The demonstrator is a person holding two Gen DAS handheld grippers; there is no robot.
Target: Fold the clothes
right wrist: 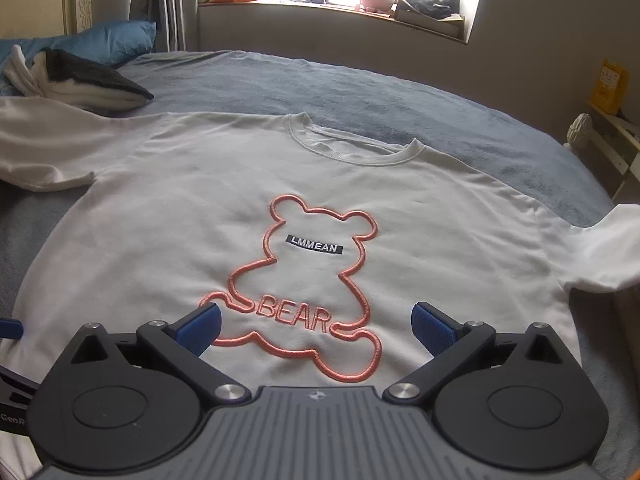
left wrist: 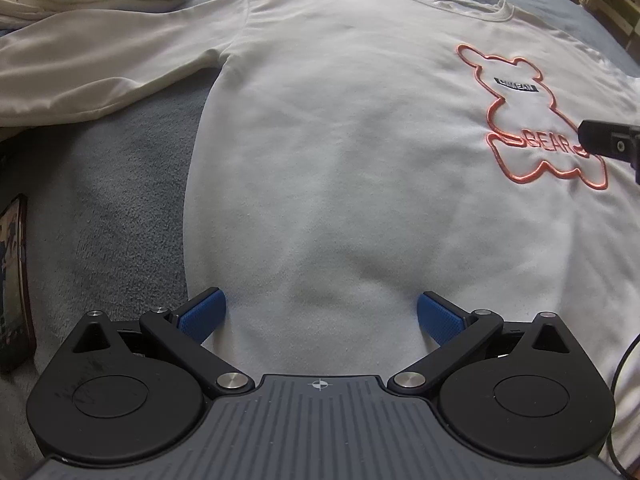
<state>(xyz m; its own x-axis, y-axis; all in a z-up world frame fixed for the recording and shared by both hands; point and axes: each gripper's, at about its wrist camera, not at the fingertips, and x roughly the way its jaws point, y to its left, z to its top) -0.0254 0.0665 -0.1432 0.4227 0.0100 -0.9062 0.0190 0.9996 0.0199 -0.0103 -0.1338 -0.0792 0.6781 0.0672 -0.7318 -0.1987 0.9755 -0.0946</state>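
Your bed (right wrist: 360,92) wears a grey-blue fleecy blanket. On it lie the white sweatshirt (right wrist: 168,208) spread flat, a folded black-and-white pile (right wrist: 92,84), a blue pillow (right wrist: 108,42) and a phone (left wrist: 14,280).

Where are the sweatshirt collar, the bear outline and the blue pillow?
sweatshirt collar (right wrist: 352,148), right wrist view, on the ribbed neckband.
bear outline (right wrist: 362,276), right wrist view, on the orange stitching along its side.
blue pillow (right wrist: 112,40), right wrist view, on its top face.

white sweatshirt (right wrist: 168,216) flat, front up, on bed; orange bear outline (right wrist: 308,292), sleeves spread.
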